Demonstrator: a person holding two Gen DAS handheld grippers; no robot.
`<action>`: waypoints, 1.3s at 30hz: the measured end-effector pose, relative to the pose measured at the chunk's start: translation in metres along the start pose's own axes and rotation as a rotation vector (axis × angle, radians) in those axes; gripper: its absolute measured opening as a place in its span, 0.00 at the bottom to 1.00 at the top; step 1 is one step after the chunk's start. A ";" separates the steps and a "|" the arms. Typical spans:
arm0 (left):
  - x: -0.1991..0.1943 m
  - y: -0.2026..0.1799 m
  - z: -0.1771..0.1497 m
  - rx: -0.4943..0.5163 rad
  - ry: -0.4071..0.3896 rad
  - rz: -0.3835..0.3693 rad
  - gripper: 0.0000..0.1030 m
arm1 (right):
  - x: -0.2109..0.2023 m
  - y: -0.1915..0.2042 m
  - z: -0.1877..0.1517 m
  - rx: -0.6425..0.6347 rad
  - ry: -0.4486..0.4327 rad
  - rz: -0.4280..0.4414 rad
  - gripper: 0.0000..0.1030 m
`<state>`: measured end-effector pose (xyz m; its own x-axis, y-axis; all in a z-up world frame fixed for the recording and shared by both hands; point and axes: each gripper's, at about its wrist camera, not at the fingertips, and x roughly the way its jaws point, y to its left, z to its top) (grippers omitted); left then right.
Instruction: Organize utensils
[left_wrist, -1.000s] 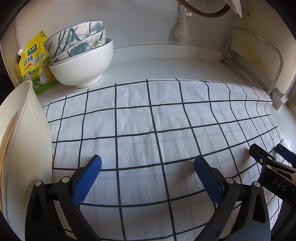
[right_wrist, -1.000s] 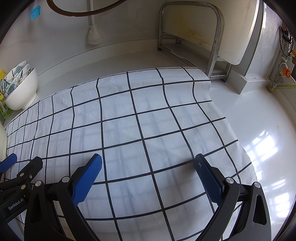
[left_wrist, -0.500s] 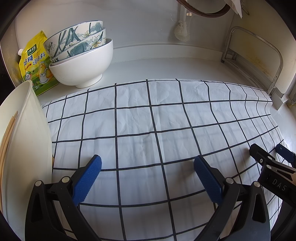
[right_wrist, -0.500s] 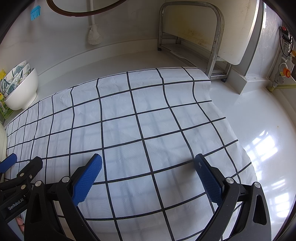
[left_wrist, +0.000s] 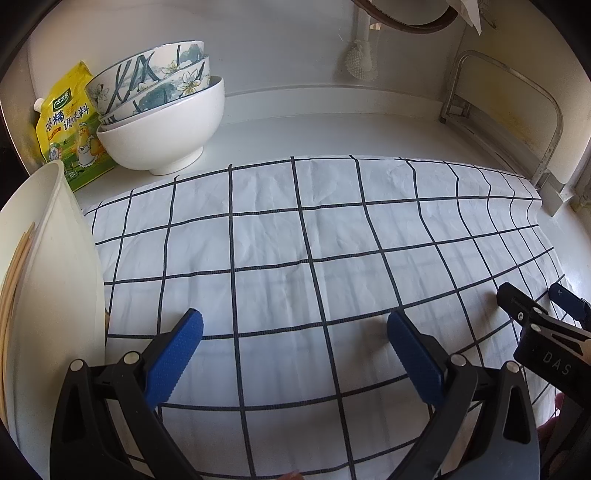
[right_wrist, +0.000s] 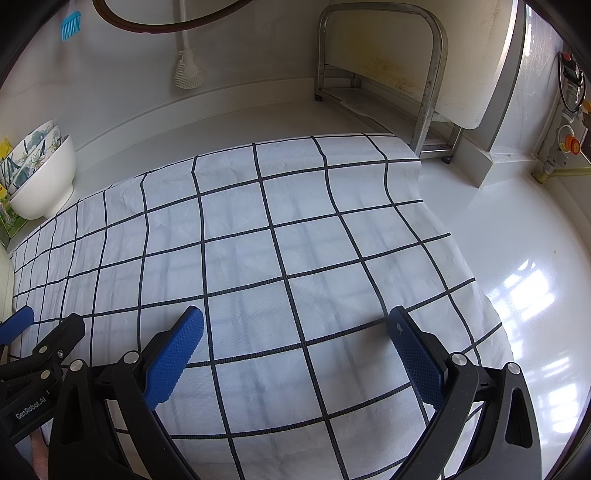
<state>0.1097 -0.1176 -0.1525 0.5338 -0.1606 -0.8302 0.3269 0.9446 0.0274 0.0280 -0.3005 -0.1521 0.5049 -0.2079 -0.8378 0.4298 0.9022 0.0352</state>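
Note:
A tall white container (left_wrist: 48, 280) stands at the left edge of the left wrist view, with wooden chopsticks (left_wrist: 13, 273) inside it. My left gripper (left_wrist: 295, 332) is open and empty, low over a white cloth with a black grid (left_wrist: 295, 240), just right of the container. My right gripper (right_wrist: 295, 328) is open and empty over the same cloth (right_wrist: 277, 240). The right gripper also shows at the right edge of the left wrist view (left_wrist: 535, 306). The left gripper shows at the left edge of the right wrist view (right_wrist: 40, 328).
Stacked bowls (left_wrist: 162, 118) and a yellow seasoning packet (left_wrist: 70, 122) stand at the back left. A metal rack with a cutting board (right_wrist: 399, 74) stands at the back right. A white brush (right_wrist: 188, 70) hangs on the back wall. Bare white counter (right_wrist: 517, 240) lies right of the cloth.

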 end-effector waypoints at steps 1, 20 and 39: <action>-0.002 0.001 0.000 -0.004 0.007 0.003 0.94 | 0.000 0.000 0.000 0.000 0.000 0.000 0.92; -0.132 0.004 0.012 -0.025 0.016 0.028 0.94 | -0.107 0.003 -0.008 -0.036 -0.030 0.066 0.92; -0.165 0.016 0.009 -0.053 0.024 0.039 0.94 | -0.160 0.014 -0.003 -0.082 -0.056 0.071 0.92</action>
<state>0.0337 -0.0786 -0.0099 0.5259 -0.1174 -0.8424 0.2644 0.9639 0.0308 -0.0489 -0.2532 -0.0191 0.5739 -0.1608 -0.8030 0.3296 0.9430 0.0468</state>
